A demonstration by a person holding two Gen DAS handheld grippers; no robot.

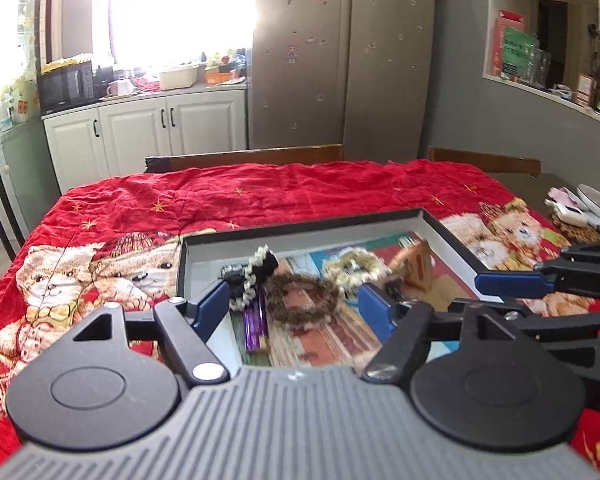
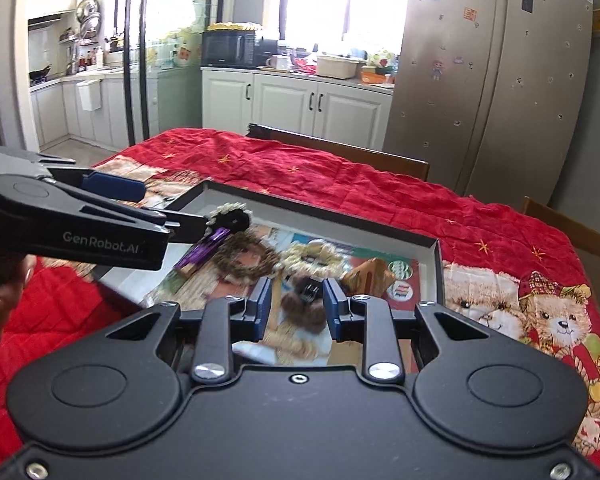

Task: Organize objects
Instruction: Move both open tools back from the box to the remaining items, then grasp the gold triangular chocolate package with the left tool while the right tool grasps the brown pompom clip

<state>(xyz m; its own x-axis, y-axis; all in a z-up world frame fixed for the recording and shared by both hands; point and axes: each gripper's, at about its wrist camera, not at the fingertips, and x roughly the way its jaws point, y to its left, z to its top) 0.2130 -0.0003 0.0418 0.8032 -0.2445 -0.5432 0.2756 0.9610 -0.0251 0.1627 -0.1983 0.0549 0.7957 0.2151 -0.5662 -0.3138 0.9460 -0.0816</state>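
The left gripper [image 1: 290, 304] stands wide open over the near edge of the tray [image 1: 452, 236], nothing between its pads [image 1: 210, 306]; a brown scrunchie [image 1: 302, 298] and a purple clip [image 1: 254, 326] lie in the gap below it, not pinched; from the right wrist view its tip sits at a black-and-cream hair piece [image 2: 229, 218] near the tray's left wall, though whether it touches that piece I cannot tell.

The right gripper [image 2: 296, 310] is about half open over the tray's near side; a dark brown furry item with a black clip [image 2: 306, 300] sits between its fingers [image 2: 260, 304], seemingly not clamped; blur hides the contact.

Further in lie a cream scrunchie [image 2: 310, 256] mid-tray and a tan item [image 2: 366, 278] toward the right wall; beyond is only red cloth [image 1: 260, 188].

Judged from this, the step is picking 1 accessory from the tray; to do it well, centre 1 item alone between the pads, lower squarely, and close only when the neighbours are clear, since the soft pieces crowd and may snag; keep the 2 grippers from colliding.

The tray's near edge is cut off by both gripper bodies; the tray contents are smeared by motion, so the tan item's identity is unclear.
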